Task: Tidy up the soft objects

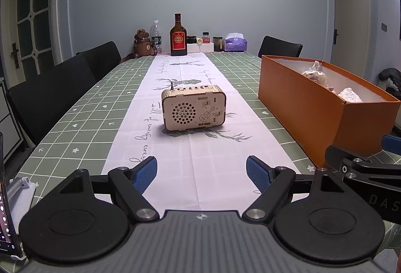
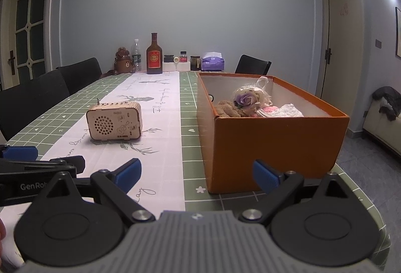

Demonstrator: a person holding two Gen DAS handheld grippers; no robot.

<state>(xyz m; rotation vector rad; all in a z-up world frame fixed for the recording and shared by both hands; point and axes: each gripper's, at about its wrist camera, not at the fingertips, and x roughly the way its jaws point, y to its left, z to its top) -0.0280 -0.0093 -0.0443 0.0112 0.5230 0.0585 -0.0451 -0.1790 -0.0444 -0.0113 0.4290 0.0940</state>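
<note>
An orange box (image 2: 273, 145) stands on the table's right side; it also shows in the left wrist view (image 1: 308, 110). Inside lie a brown plush bear (image 2: 229, 109), a purple flower bundle in clear wrap (image 2: 246, 97), a pink knit piece (image 2: 269, 109) and a white knit piece (image 2: 290, 110). My right gripper (image 2: 196, 174) is open and empty, just before the box's near wall. My left gripper (image 1: 201, 172) is open and empty over the white runner, to the left of the box. No soft object lies on the table near the grippers.
A wooden radio (image 1: 193, 107) stands on the white runner (image 1: 175, 147) mid-table. At the far end stand a liquor bottle (image 1: 178, 37), a water bottle (image 1: 156, 37), a bear flask (image 1: 143, 43), jars and a tissue pack (image 1: 235, 42). Black chairs (image 1: 52, 95) line the left side. A phone on a stand (image 1: 7, 197) is at the near left.
</note>
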